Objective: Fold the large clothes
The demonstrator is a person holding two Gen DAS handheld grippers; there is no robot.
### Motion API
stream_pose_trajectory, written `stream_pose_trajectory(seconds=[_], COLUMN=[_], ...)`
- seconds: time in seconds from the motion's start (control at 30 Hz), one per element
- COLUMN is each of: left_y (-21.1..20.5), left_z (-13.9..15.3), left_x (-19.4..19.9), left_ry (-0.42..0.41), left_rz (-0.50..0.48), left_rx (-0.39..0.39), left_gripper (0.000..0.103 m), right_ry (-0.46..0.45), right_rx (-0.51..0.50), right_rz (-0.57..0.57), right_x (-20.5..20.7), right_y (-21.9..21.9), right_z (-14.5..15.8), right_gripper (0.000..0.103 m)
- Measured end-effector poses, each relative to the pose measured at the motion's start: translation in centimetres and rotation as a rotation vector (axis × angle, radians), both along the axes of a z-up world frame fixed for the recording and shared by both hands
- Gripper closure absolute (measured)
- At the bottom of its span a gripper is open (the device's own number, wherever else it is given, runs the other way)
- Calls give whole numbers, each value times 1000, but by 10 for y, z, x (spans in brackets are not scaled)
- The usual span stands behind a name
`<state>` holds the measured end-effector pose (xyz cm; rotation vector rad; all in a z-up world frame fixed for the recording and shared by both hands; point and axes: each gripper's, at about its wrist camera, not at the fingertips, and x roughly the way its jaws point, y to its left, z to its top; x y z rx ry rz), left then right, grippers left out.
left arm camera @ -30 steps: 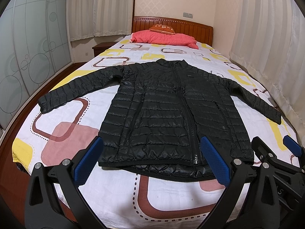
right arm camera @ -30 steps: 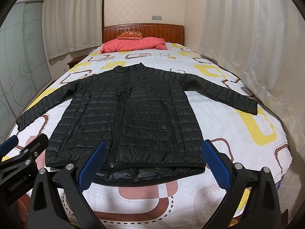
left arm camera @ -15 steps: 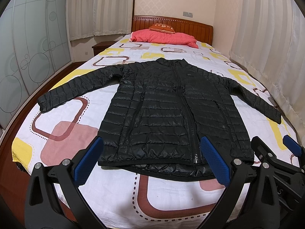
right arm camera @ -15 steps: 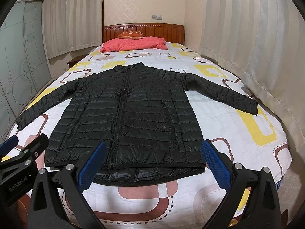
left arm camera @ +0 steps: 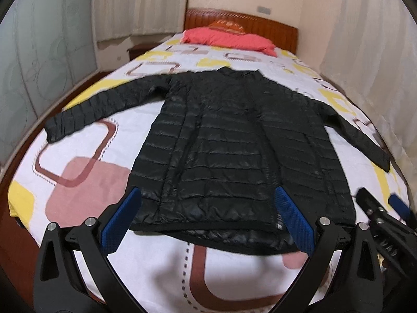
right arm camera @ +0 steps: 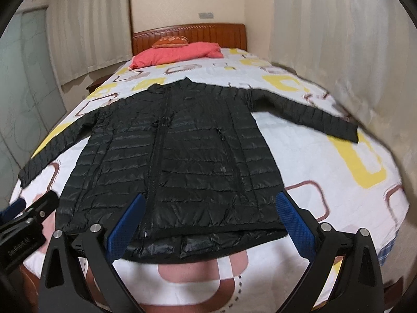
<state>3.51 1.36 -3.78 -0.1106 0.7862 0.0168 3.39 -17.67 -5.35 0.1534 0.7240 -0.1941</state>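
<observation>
A black quilted puffer jacket [left arm camera: 234,151] lies flat and front-up on the bed, zipped, both sleeves spread out to the sides; it also shows in the right wrist view [right arm camera: 182,161]. My left gripper [left arm camera: 208,216] is open and empty, held above the hem's left part. My right gripper [right arm camera: 211,221] is open and empty, above the hem's right part. The right gripper shows at the right edge of the left wrist view [left arm camera: 383,216], and the left gripper at the left edge of the right wrist view [right arm camera: 26,216].
The bed [left arm camera: 78,182] has a white sheet with yellow, pink and brown shapes. A red pillow [left arm camera: 229,39] lies by the wooden headboard [right arm camera: 208,32]. Curtains [right arm camera: 325,39] hang on the right, glass panels [left arm camera: 39,60] stand on the left, and a nightstand [left arm camera: 135,50] is at the far left.
Both grippers have moved forward and lower toward the jacket's hem. The views are blurred by the motion. The jacket has not moved.
</observation>
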Motion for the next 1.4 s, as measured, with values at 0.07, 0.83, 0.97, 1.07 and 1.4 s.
stream_pose_trajectory(seconds=[0.07, 0.83, 0.97, 1.07, 1.4], left_y=[17, 225, 233, 232, 237], left_z=[-10, -113, -116, -116, -118], left_x=[18, 147, 147, 148, 148], left_ry=[37, 112, 79, 66, 41], left_rz=[39, 659, 697, 712, 732], left_rx=[-35, -252, -247, -237, -191], left_gripper=[2, 2, 2, 2, 2], right_ry=[18, -262, -306, -375, -426], right_rx=[34, 654, 731, 734, 634], right_rz=[-24, -727, -772, -788, -843], right_x=[12, 104, 104, 101, 113], right_y=[-13, -381, -409, -418, -443], right_z=[-7, -106, -128, -133, -129], right_gripper=[4, 32, 32, 32, 73])
